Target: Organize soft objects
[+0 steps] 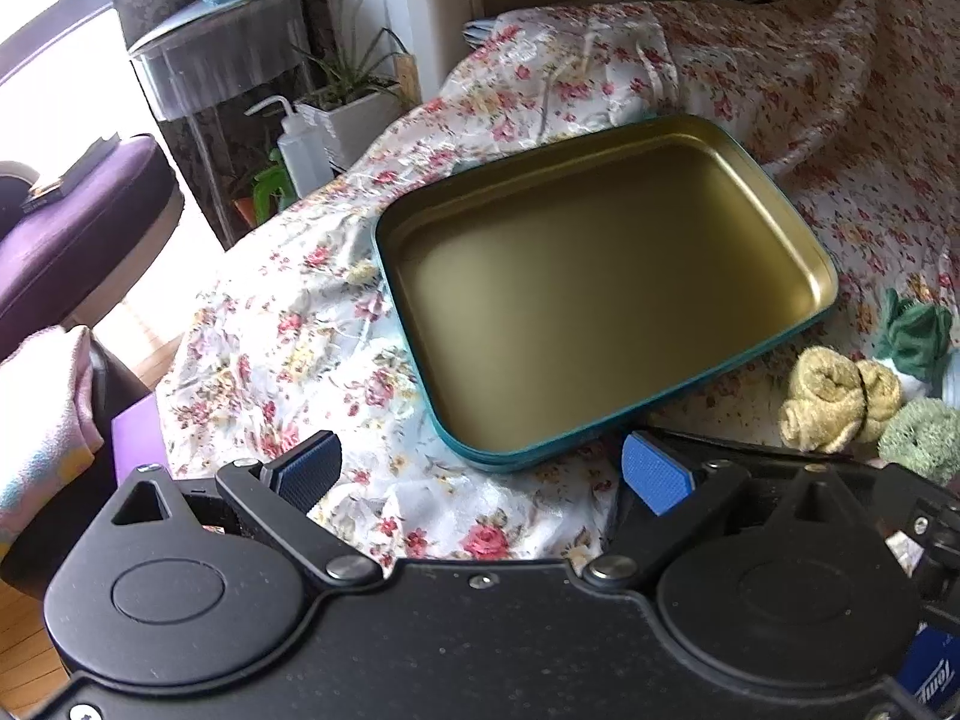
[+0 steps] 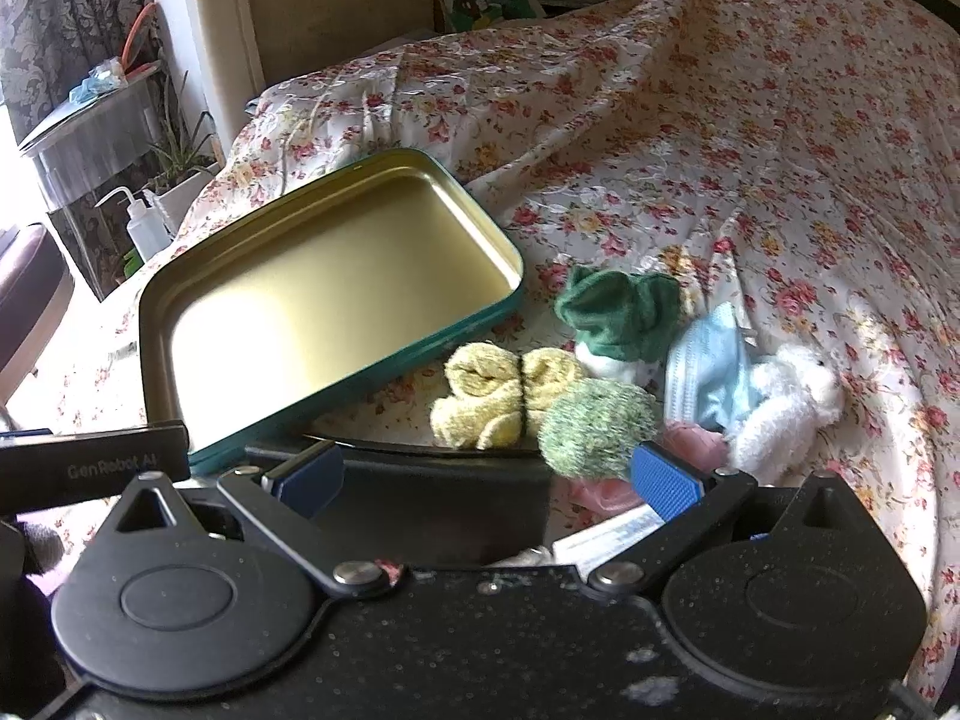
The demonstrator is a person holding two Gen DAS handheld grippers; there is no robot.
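From my left wrist camera, I see the left gripper [image 1: 480, 471] low over the floral cloth [image 1: 288, 324], its blue pads [image 1: 657, 471] spread wide with nothing between them. Just ahead of it sits the tin [image 1: 600, 138], teal outside and gold inside, with only bare metal showing on its floor. At the tin's right corner lie the soft things: a yellow towel roll [image 1: 837, 399], a green cloth [image 1: 915, 333] behind it, and a fuzzy green ball [image 1: 921, 438] nearest me. A wash bottle [image 1: 300, 144] and a potted plant [image 1: 354, 102] stand beyond the cloth's far left edge.

From my right wrist camera, the right gripper [image 2: 489, 480] is also wide apart and grips nothing. The ball [image 2: 594, 426] sits just ahead of its right pad [image 2: 663, 483], touching the towel [image 2: 498, 393], which lies against the tin's [image 2: 336, 174] near wall. Behind them is the green cloth [image 2: 621, 312], over something white. To the right lie a blue face mask [image 2: 705, 372] and a white plush toy [image 2: 780, 402], touching each other. Something pink [image 2: 600, 492] shows beneath the ball, too hidden to identify. A black bar [image 2: 90, 468] crosses the lower left, in front of the tin.
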